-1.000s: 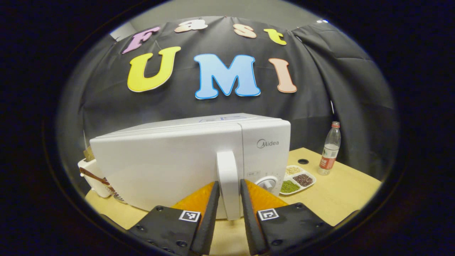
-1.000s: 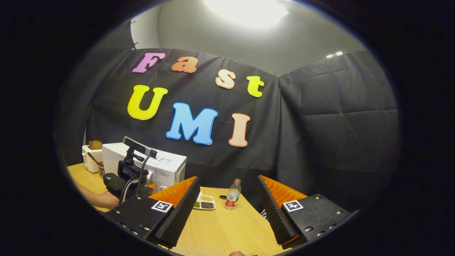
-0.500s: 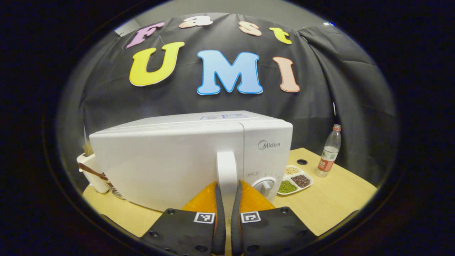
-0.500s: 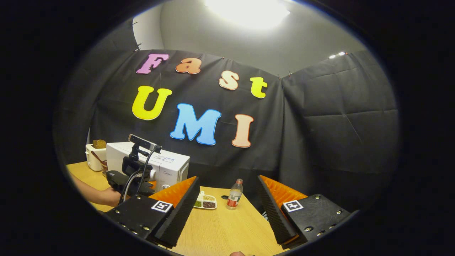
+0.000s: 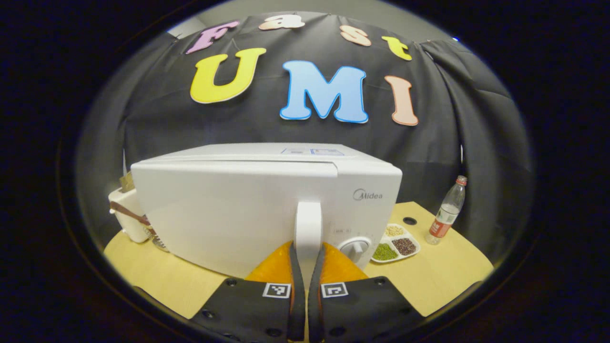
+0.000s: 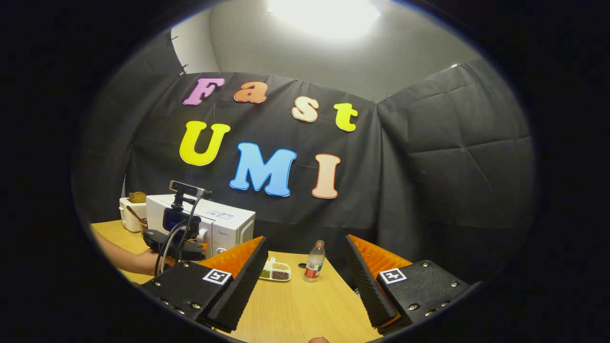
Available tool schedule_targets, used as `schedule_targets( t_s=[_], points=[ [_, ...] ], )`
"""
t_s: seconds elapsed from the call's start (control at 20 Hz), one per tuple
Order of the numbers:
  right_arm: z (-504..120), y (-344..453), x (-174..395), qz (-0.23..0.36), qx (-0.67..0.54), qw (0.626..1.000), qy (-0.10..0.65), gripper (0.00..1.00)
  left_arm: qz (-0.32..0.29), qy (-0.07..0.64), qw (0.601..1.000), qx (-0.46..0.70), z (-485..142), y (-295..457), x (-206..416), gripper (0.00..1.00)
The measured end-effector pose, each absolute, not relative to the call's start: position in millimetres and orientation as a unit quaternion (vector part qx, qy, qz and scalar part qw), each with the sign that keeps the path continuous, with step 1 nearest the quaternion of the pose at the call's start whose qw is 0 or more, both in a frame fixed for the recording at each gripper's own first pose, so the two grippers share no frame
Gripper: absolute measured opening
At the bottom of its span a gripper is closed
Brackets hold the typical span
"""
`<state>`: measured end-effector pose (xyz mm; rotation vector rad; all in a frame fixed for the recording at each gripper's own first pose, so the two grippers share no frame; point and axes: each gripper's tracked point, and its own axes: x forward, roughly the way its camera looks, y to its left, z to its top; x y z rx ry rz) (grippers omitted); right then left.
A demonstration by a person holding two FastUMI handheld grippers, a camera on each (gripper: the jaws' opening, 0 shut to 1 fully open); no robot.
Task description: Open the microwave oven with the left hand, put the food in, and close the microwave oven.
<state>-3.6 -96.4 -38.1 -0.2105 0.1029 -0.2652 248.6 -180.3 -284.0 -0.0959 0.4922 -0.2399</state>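
Presently: left gripper (image 5: pixel 306 267) jaws clamped on handle (image 5: pixel 308 226) of microwave (image 5: pixel 248 209); door looks barely cracked, hard to confirm. Right gripper (image 6: pixel 305 276) jaws apart, empty. Food tray (image 5: pixel 395 242) beside microwave. Risks: pads slipping off smooth handle; hard pull dragging microwave.

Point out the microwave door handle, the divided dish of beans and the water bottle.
microwave door handle (image 5: pixel 308 224): left gripper view, on its upright bar above the fingers.
divided dish of beans (image 5: pixel 395 243): left gripper view, on its central divider.
water bottle (image 6: pixel 312 263): right gripper view, on its body.
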Motion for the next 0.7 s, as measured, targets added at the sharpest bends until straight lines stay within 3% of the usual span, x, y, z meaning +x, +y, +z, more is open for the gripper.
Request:
schedule_targets(
  t_s=[0.3,0.7],
  points=[
    [-42,-100,-2,-0.109,-0.078,0.990,0.045,0.97,-0.123,0.235,0.964,-0.029,-275,-163,219,0.09],
    [-40,-65,-20,-0.021,-0.066,0.997,0.030,0.97,-0.089,0.248,0.965,-0.011,-267,-119,168,0.09]
  ],
)
